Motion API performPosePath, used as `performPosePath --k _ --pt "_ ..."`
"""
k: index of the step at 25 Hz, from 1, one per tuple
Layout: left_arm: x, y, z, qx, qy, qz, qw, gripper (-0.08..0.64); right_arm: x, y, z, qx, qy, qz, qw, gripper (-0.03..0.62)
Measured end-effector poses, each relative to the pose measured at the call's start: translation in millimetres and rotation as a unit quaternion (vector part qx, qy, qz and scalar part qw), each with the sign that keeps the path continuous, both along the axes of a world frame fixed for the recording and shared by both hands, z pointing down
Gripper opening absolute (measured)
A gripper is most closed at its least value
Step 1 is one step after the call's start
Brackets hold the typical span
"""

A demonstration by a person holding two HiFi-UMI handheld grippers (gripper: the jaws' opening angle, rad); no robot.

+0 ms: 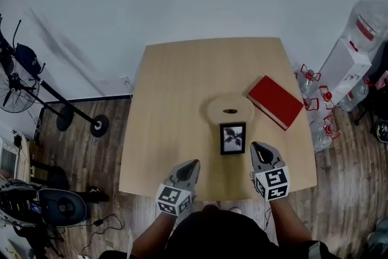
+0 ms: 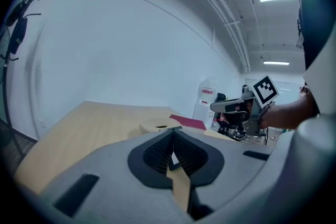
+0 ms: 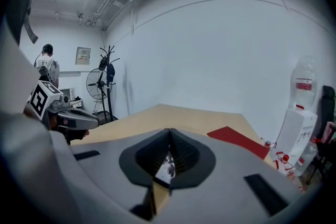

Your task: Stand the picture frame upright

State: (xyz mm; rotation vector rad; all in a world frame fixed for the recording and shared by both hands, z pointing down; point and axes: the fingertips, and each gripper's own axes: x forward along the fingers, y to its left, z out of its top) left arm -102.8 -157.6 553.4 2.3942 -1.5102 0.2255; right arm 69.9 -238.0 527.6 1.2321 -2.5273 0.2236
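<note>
A frame (image 1: pixel 233 138) is lying flat and face up on the table (image 1: pixel 176 100), toward the near edge and a little right of the middle. Its picture, a dark plant on a pale ground, is facing the ceiling. Just beyond its far edge a round wooden disc (image 1: pixel 217 110) with a short slot in its middle is resting on the table. Whether frame and disc are touching cannot be told. To the right of the disc, a red book (image 1: pixel 275 101) is lying at an angle, near the table's right edge.

Both grippers are hovering over the near edge of the table, one on each side of the frame and apart from it. The left gripper (image 1: pixel 194 164) is pointing toward the frame from the near left. In its own view its jaws are meeting at the tips with nothing between them (image 2: pixel 173 132), and the right gripper (image 2: pixel 231 106) is showing off to the right.

The right gripper (image 1: pixel 259 148) is sitting just to the right of the frame's near corner. In its own view its jaws are also closed together and holding nothing (image 3: pixel 169 132). The frame (image 3: pixel 167 168) is showing through the gap below the tips, lying on the table beyond them.

On the floor to the left a fan (image 1: pixel 15 91) is standing, and to the right a large water bottle (image 1: pixel 370 24) is standing beside a white box (image 1: pixel 343 70).
</note>
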Motion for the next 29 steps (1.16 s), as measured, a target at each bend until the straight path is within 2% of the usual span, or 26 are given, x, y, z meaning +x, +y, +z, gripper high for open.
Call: performPosePath --k 12,16,21,29 --pt "3.7 -1.8 -25.4 0.024 -0.008 0.011 0.9996 -0.005 8.3 14.2 -30.9 0.052 0.008 0.011 0.999 0.009" --pt "5.3 0.3 -25.2 0.027 -0.009 0.010 0.9995 -0.005 14.3 19.1 -28.6 0.050 0.012 0.013 0.999 0.009" --pt "10.7 -0.1 -26.1 0.038 -0.027 0.022 0.9986 -0.005 14.2 20.2 -26.4 0.052 0.012 0.014 0.998 0.009" --pt "10.9 -1.8 -25.9 0.039 -0.021 0.025 0.9987 -0.005 8.2 23.6 -26.0 0.057 0.019 0.009 0.998 0.009"
